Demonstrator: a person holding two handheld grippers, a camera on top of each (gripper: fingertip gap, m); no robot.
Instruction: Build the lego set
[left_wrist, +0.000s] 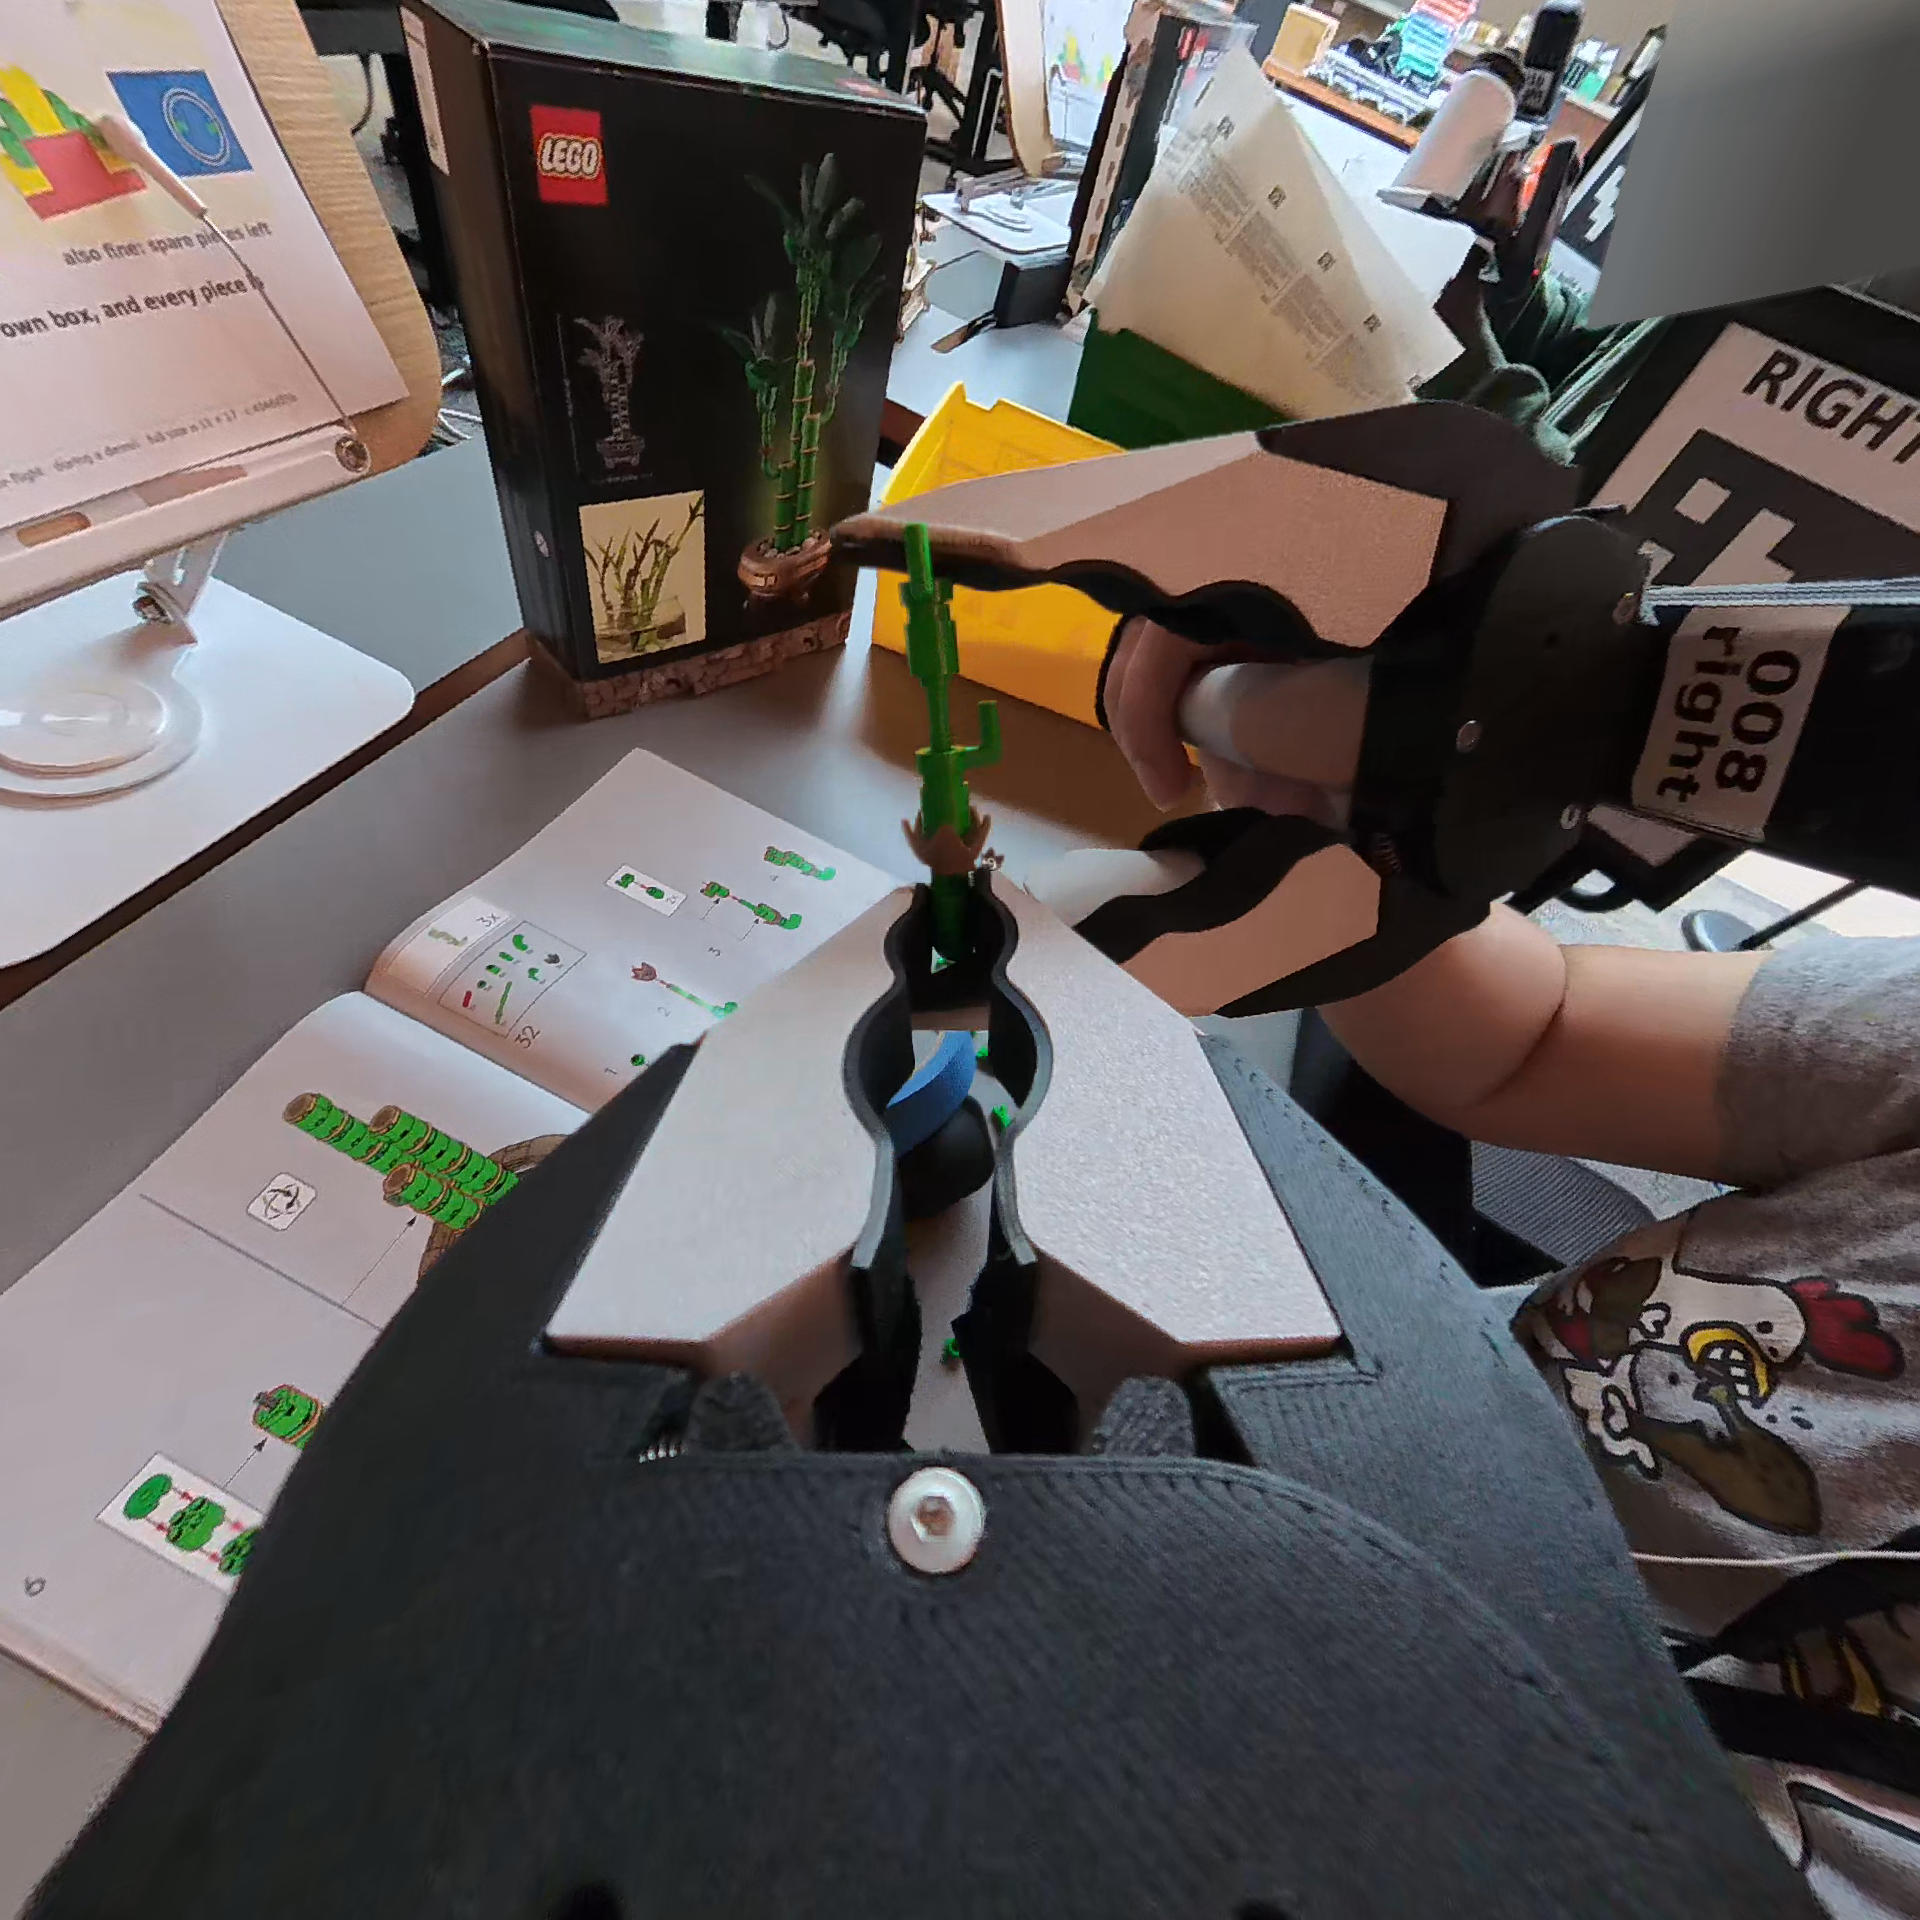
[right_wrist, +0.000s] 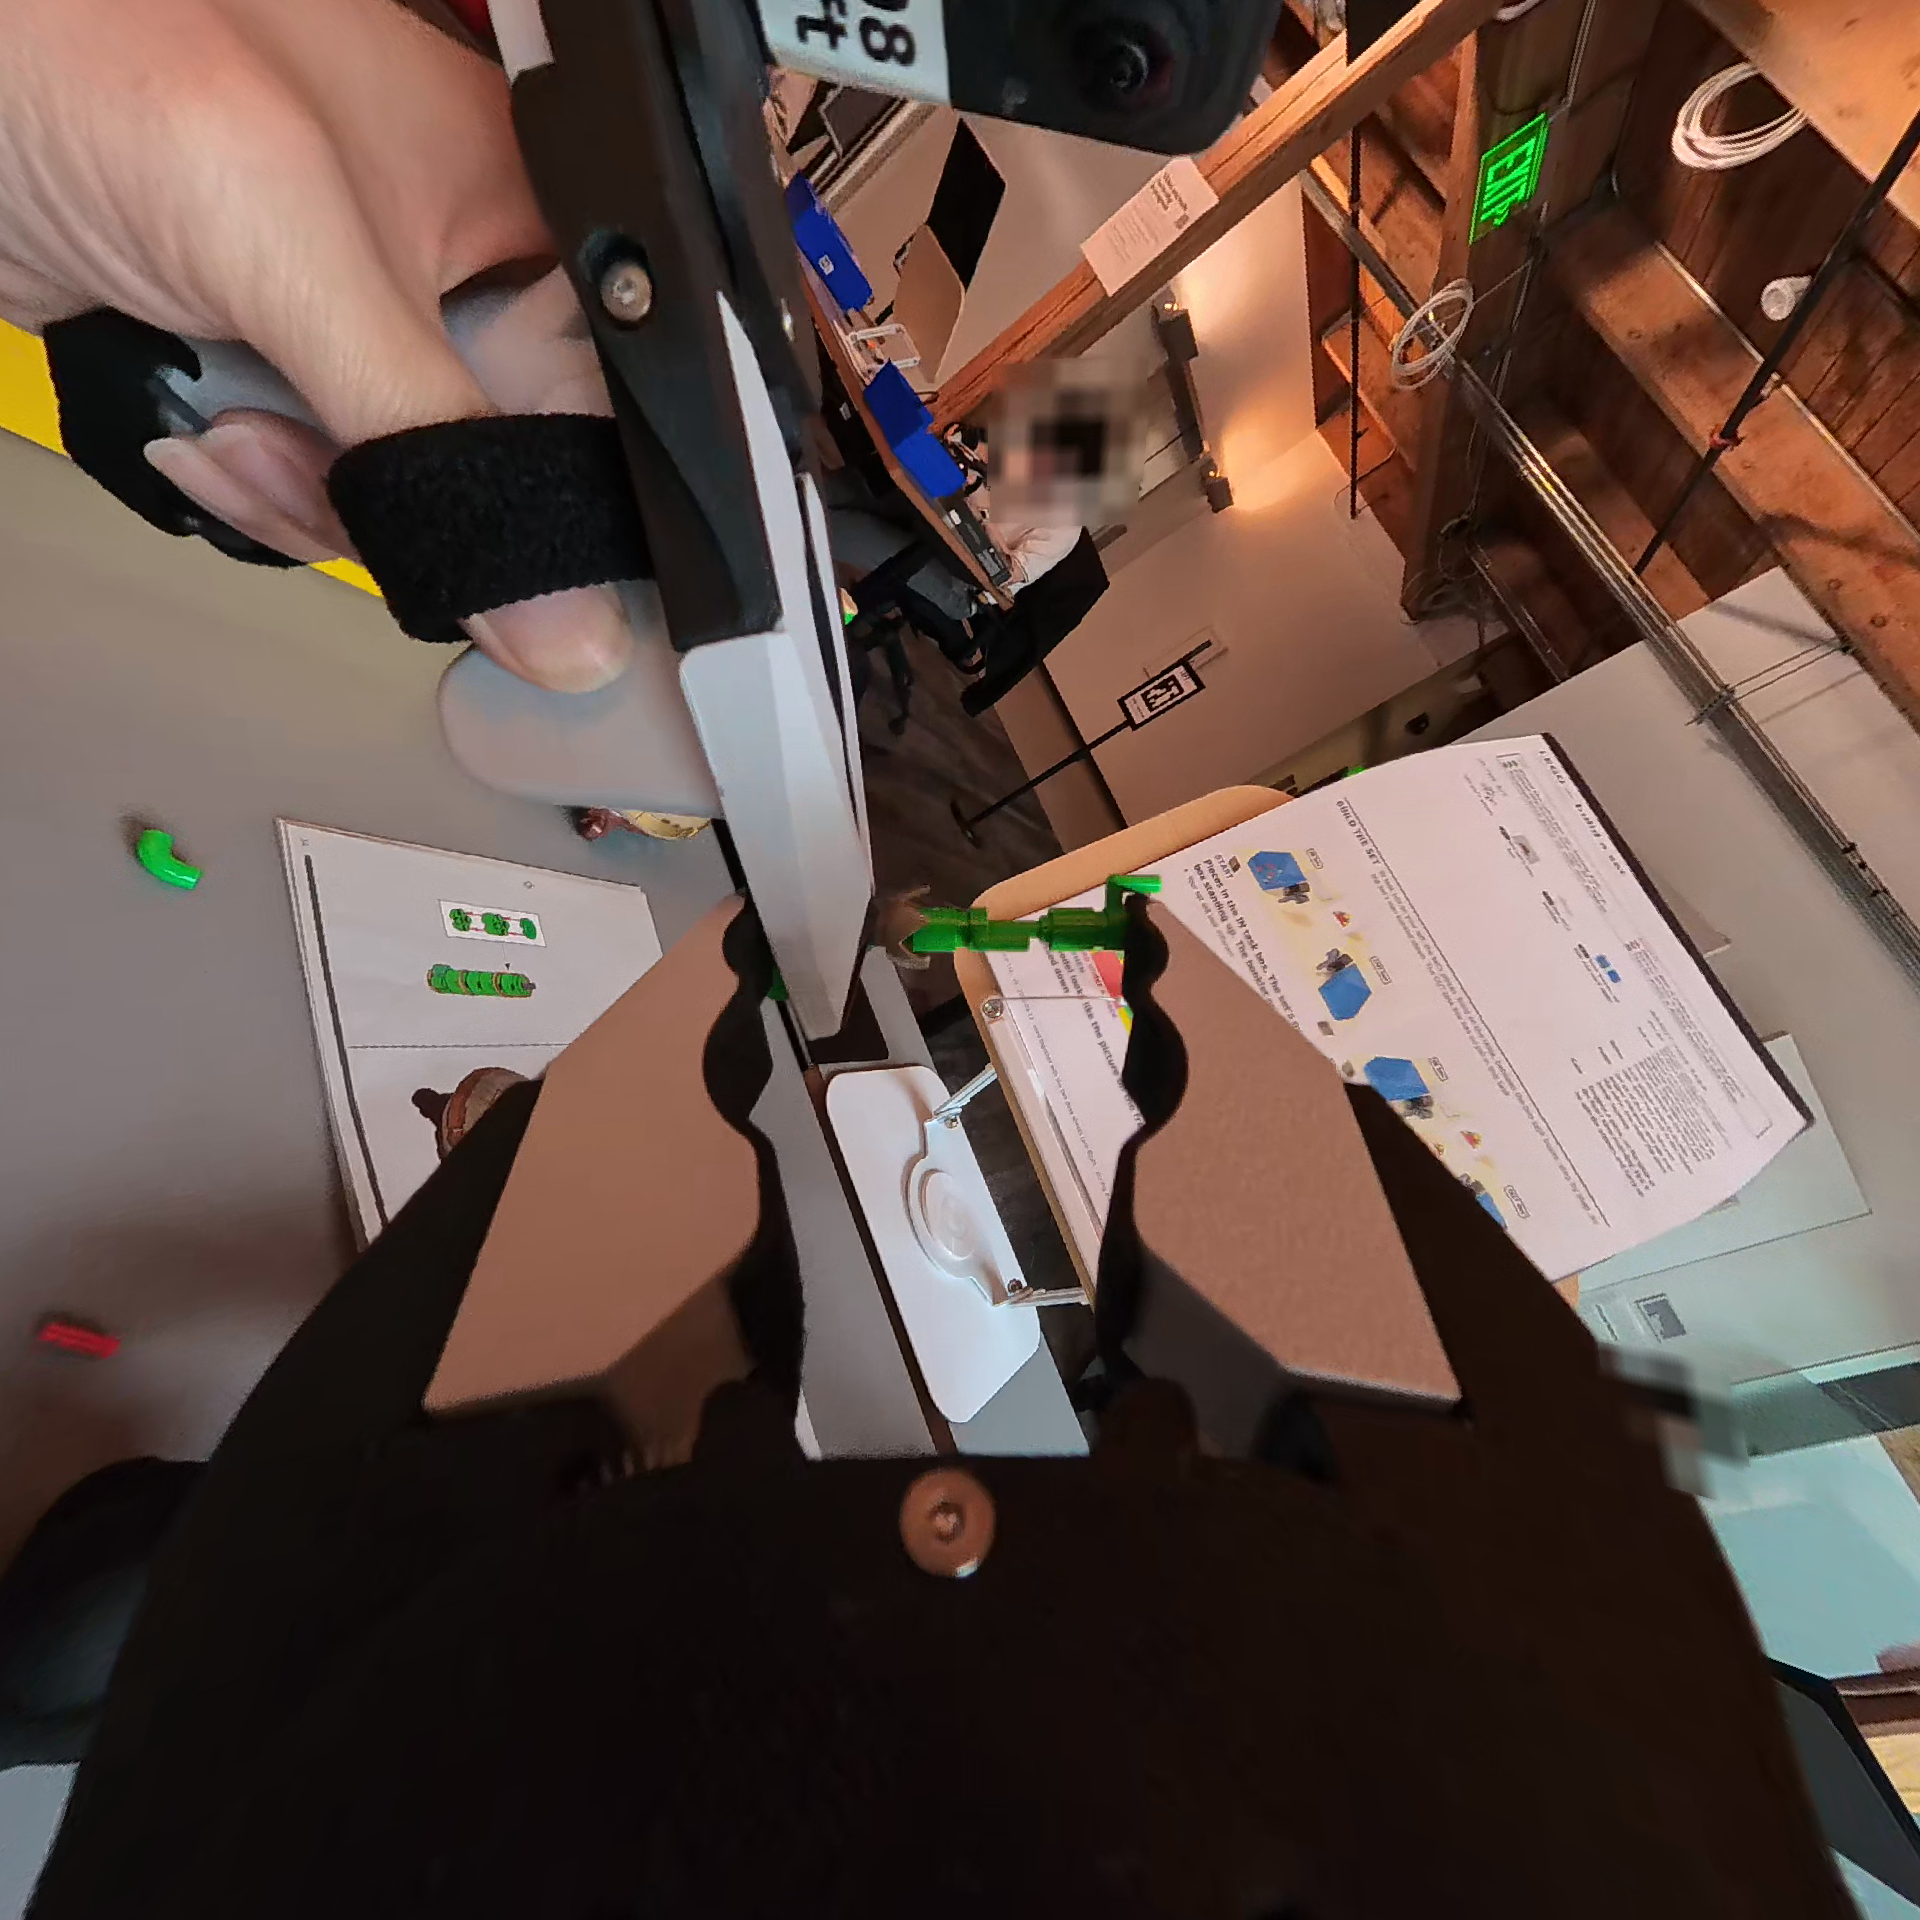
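- Left tool (left_wrist: 948, 940) is clamped on the foot of the green stem (left_wrist: 940, 727), holding it straight up ahead of its tips, well clear of the bench (left_wrist: 644, 717).
- Right tool (left_wrist: 1023, 774) stands wide open; its upper finger tip touches the top of the stem, the lower finger hangs off to the side near the brown sepal piece (left_wrist: 943, 847).
- From the right wrist, the stem (right_wrist: 1023, 928) lies across the gap, its far end against the right-hand finger.
- My read: the stem is light, thin, rigid plastic made of stacked segments, so a sideways shove could pop a joint. Best hold is low on the bare shaft, squeezing across it, pushing only along its length.
- The side nub partway up looks snaggable.
- Beyond the tips: the set box (left_wrist: 675, 364) and a yellow bin (left_wrist: 987, 582).
- Below the left tool: the open booklet (left_wrist: 312, 1143).
- Loose on the bench to the right tool's left: a green elbow (right_wrist: 166, 860) and a red bit (right_wrist: 78, 1338).
- Nothing sits between the tools but the stem itself.
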